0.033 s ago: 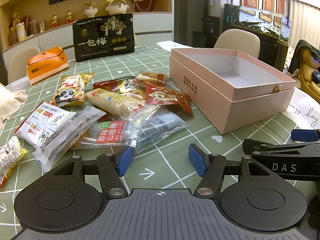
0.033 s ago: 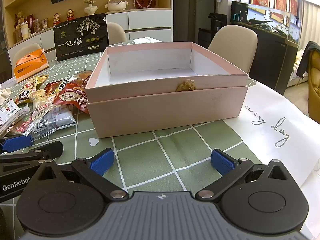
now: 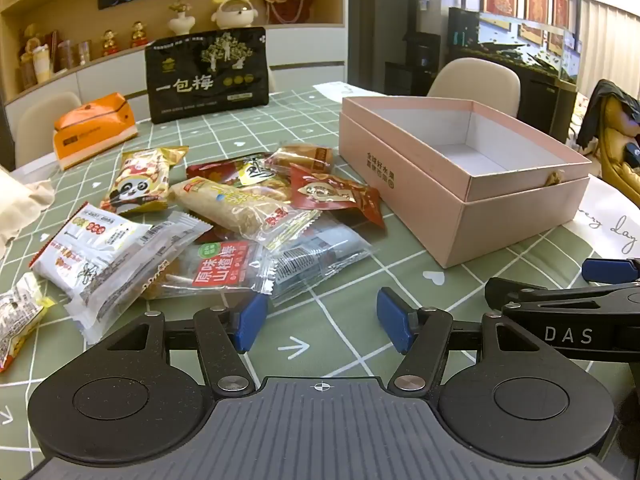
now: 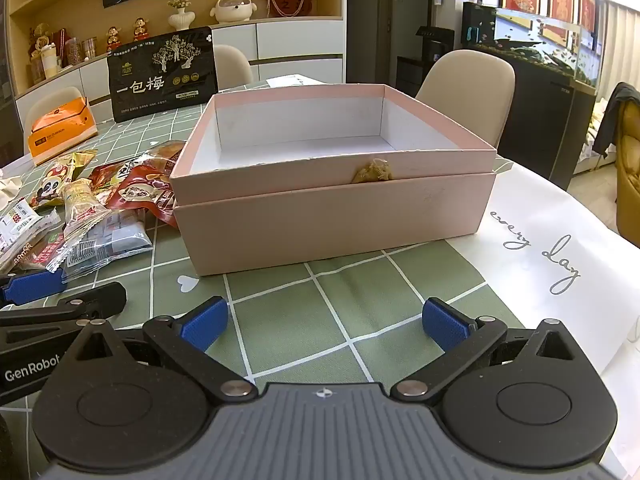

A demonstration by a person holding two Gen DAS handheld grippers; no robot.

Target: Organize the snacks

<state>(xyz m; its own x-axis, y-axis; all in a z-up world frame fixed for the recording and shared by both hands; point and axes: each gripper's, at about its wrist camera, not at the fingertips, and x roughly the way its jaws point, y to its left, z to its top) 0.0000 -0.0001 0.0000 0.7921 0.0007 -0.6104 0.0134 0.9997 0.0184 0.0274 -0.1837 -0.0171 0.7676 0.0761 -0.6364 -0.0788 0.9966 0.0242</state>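
Both the left gripper (image 3: 318, 320) and right gripper (image 4: 326, 324) stand agape and empty; crinkly plastic snack packets (image 3: 224, 216) lie heaped centre-left, beside the open pink cardboard box (image 4: 332, 216).

No change on our record between earlier views and now: left gripper (image 3: 320, 320), right gripper (image 4: 324, 324), snacks (image 3: 240, 216) all undisplaced.
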